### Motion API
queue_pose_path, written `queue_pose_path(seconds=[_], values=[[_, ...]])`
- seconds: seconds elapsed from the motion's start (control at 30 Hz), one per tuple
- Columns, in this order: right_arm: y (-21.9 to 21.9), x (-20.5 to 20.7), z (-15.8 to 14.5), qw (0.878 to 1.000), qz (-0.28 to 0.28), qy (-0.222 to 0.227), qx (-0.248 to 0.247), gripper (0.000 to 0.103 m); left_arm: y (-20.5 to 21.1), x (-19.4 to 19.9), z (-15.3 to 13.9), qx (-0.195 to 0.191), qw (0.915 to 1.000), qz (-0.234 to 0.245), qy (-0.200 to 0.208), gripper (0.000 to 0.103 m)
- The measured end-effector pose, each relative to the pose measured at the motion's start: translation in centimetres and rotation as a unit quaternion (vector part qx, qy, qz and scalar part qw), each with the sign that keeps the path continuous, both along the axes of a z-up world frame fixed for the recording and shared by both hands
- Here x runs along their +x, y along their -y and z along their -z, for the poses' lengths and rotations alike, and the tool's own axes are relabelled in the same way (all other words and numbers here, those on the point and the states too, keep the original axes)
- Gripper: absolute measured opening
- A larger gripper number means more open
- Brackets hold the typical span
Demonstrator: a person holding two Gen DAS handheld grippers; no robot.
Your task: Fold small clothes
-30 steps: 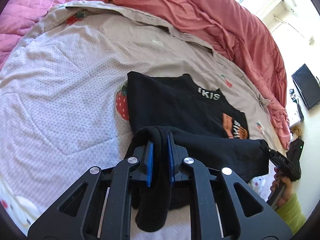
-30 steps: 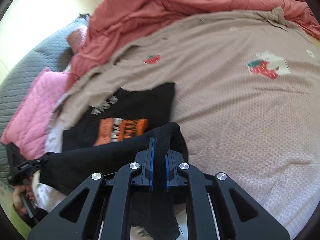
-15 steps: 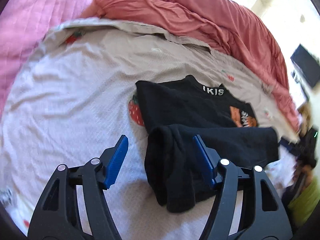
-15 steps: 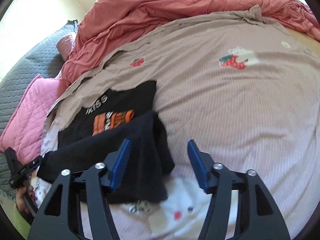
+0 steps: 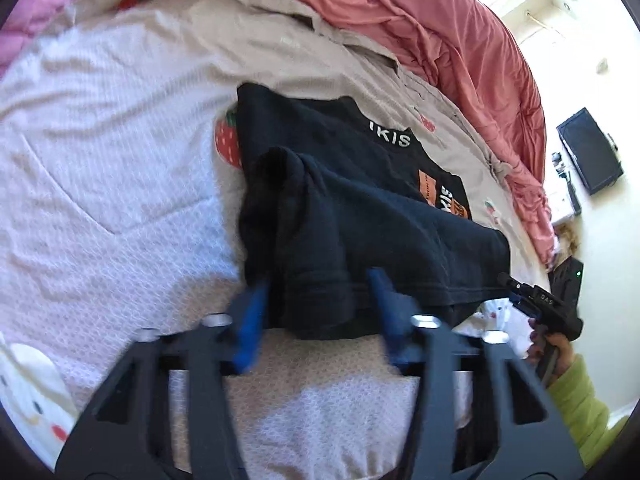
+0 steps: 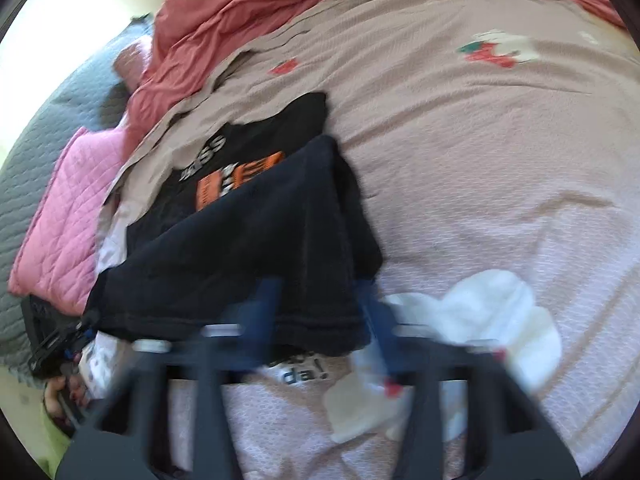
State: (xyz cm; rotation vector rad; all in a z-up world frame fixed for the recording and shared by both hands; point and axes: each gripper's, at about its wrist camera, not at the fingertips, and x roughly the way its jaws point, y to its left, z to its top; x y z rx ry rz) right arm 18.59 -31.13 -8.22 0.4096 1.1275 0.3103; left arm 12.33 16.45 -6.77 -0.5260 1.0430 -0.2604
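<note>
A small black T-shirt [image 5: 360,200] with white letters and an orange print lies on the bed, its lower part folded up over the chest. It also shows in the right wrist view [image 6: 256,232]. My left gripper [image 5: 316,312] is open, its blue pads on either side of the fold's near left corner. My right gripper [image 6: 320,312] is open at the fold's near right corner, blurred. The right gripper also shows at the far right of the left wrist view [image 5: 536,300].
The bed has a pale pink sheet [image 5: 100,160] with strawberry prints. A rumpled red duvet [image 5: 440,40] lies along the far side. A pink quilted pillow [image 6: 68,216] and grey cover [image 6: 36,152] lie to the left. A dark monitor [image 5: 588,160] hangs on the wall.
Both grippers were shut on the shirt's hem a second ago. They have opened and let the fold drop onto the shirt, and have pulled back slightly.
</note>
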Motion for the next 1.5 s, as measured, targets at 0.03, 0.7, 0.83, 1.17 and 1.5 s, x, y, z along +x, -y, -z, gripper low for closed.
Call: queue_pose_path(seconds=[0.03,0.7,0.83,1.17,1.5], values=[[-0.2,0.1,-0.2,1.000,-0.006,0.002,-0.001,0.009,-0.2,0.1,-0.2,-0.008,1.0000,-0.002,0.001,0.014],[-0.7,12.1,-3.2,0.997,0.059,0.038,0.043,0.010,-3.8,8.9,-0.3,-0.074,0.9931,-0.083,0.036,0.005],[-0.8,12.8,-2.5,0.996,0.075,0.043,0.006,0.047,-4.6,9.7,1.7,-0.059,0.9946,-0.079,0.032,0.016],[-8.2,4.6,-5.6,0.979,-0.068,0.143,-0.126,0.063,-6.0,9.3,-1.3,-0.004,0.9933,-0.090,0.072,0.038],[-20.5,3.3,-0.1,0.954,-0.221,0.091,-0.183,0.064,-1.8,8.0,-4.6,0.064,0.9910,-0.014,0.117,0.062]])
